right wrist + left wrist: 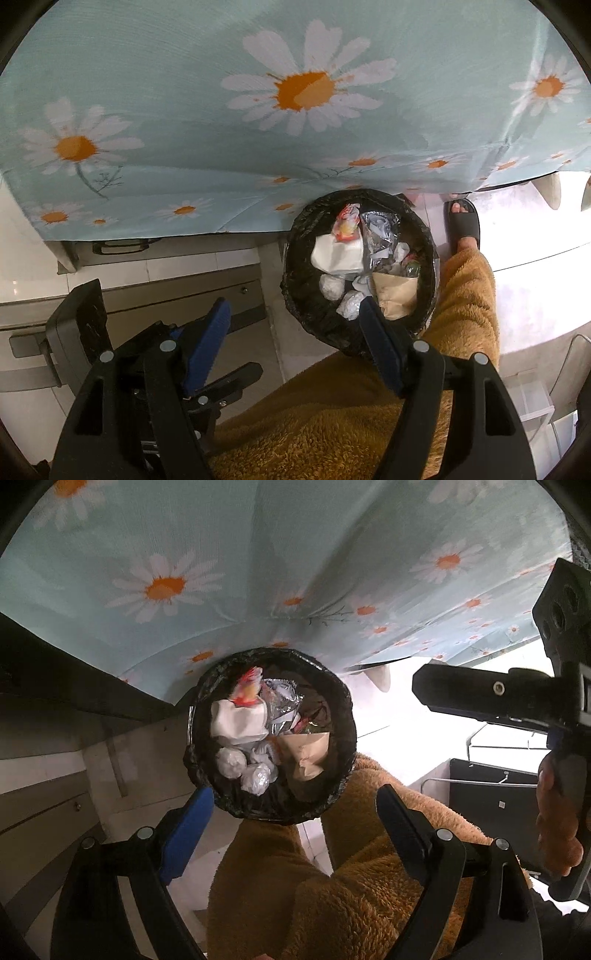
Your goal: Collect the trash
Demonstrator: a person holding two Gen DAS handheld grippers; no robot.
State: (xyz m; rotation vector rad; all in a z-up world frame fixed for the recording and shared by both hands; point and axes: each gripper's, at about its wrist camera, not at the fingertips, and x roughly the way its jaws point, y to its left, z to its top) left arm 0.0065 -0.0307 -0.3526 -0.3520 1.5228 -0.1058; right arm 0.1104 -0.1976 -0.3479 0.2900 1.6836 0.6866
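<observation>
**A:** Where is the trash sitting from your end?

**B:** It's all in the bin (271, 734), a round one with a black liner, on the floor right at the hanging edge of the daisy tablecloth (258, 561). From my left camera I look almost straight down into it. I can see a white crumpled paper (238, 722), a red and yellow wrapper (248, 688) above it, a silver foil bag (280, 703), a brown paper bag (306, 753) and a couple of small white wads (231, 762).

**A:** And your grippers?

**B:** My left gripper (295, 805) has its fingers spread wide apart with nothing between them. They hover above the bin's near rim. The blue pad (186, 827) on one finger shows clearly. My right gripper (295, 317) is spread apart too and carries nothing. One of its fingers overlaps the near side of the bin in my right view, the other lies off to the side over the pale floor (207, 266).

**A:** Anything else around?

**B:** A leg in fuzzy brown trousers (458, 302) stands just beside the bin, with a foot in a black sandal (463, 223) on the floor next to it. In the left view I also see the hand (557, 823) gripping the right tool's handle.
</observation>
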